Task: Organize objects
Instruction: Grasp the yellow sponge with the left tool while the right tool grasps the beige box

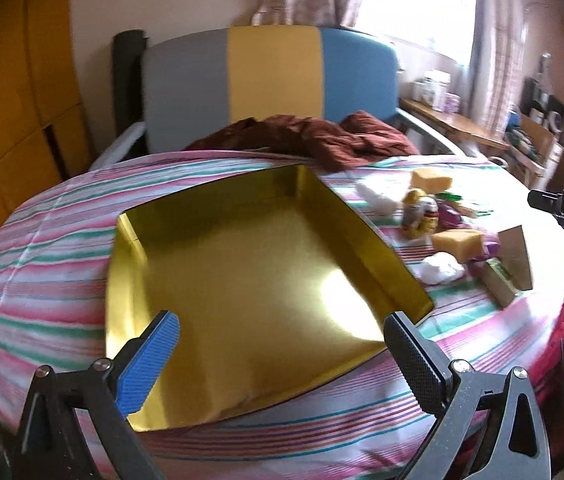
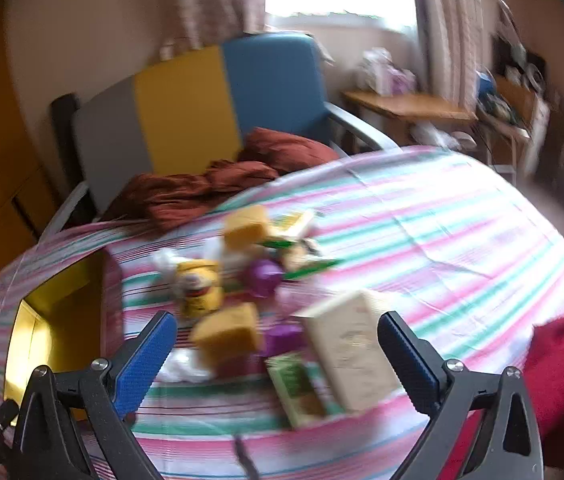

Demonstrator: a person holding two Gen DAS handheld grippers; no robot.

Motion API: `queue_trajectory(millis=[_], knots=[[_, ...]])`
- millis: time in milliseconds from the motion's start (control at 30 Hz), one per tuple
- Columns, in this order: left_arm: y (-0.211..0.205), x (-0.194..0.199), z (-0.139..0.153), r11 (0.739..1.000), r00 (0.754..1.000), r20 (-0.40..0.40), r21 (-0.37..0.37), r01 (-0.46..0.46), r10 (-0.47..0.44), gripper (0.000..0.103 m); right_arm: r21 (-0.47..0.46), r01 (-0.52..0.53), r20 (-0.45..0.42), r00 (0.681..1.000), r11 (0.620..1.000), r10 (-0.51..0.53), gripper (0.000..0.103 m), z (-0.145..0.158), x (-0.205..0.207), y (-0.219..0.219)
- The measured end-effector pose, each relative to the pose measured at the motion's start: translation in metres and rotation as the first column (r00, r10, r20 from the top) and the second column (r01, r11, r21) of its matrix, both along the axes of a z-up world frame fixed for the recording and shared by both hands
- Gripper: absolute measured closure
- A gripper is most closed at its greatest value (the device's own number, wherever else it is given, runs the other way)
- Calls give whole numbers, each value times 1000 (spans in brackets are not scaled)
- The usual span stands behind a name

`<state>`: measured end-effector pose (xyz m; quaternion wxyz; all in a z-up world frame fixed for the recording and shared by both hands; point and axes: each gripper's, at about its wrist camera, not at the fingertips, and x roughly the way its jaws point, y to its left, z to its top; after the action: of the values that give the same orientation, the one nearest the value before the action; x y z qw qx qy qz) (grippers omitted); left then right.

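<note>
An empty gold box [image 1: 242, 276] lies open on the striped tablecloth [image 1: 42, 264]; it also shows at the left of the right wrist view [image 2: 58, 304]. My left gripper [image 1: 282, 340] is open above its near edge. To its right lies a pile: yellow sponges [image 1: 456, 242], white wads [image 1: 440, 270], a purple item [image 1: 450, 214], a small yellow figure [image 1: 418, 212] and small boxes [image 1: 516, 260]. My right gripper [image 2: 278, 340] is open above the pile, around a yellow sponge [image 2: 228, 334], a cream box [image 2: 350, 352] and a green box [image 2: 298, 388]. The view is blurred.
A grey, yellow and blue chair [image 1: 270, 84] stands behind the table with a dark red cloth [image 1: 306, 136] on it. A wooden side table [image 2: 406, 110] and cluttered shelves [image 2: 514, 92] stand at the right. A red sleeve [image 2: 562, 376] is at the right edge.
</note>
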<state>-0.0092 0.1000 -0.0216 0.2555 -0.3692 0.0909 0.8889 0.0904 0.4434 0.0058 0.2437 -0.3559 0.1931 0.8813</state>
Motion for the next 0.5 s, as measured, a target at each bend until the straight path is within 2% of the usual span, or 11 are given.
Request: queue_trajectory(millis=[67,133,333,500], knots=[[8,-2,2,999,999,11,20,37,-37,0,-54,20,36,999,998,-18,1,-5,5,20],[17,-2,3,996,996,24,37,81,-81,0,-103,-1,68,998,995,8,2,-12,7,33],[53,1,4,979,979,32,20,201,-202,0,-82,-30,171,984,996,44,4,-29,3,39],[78,-1,2,971,970,38,-17,239,-239,0,-88,-50,221,973,995,69,4,-41,-7,42]])
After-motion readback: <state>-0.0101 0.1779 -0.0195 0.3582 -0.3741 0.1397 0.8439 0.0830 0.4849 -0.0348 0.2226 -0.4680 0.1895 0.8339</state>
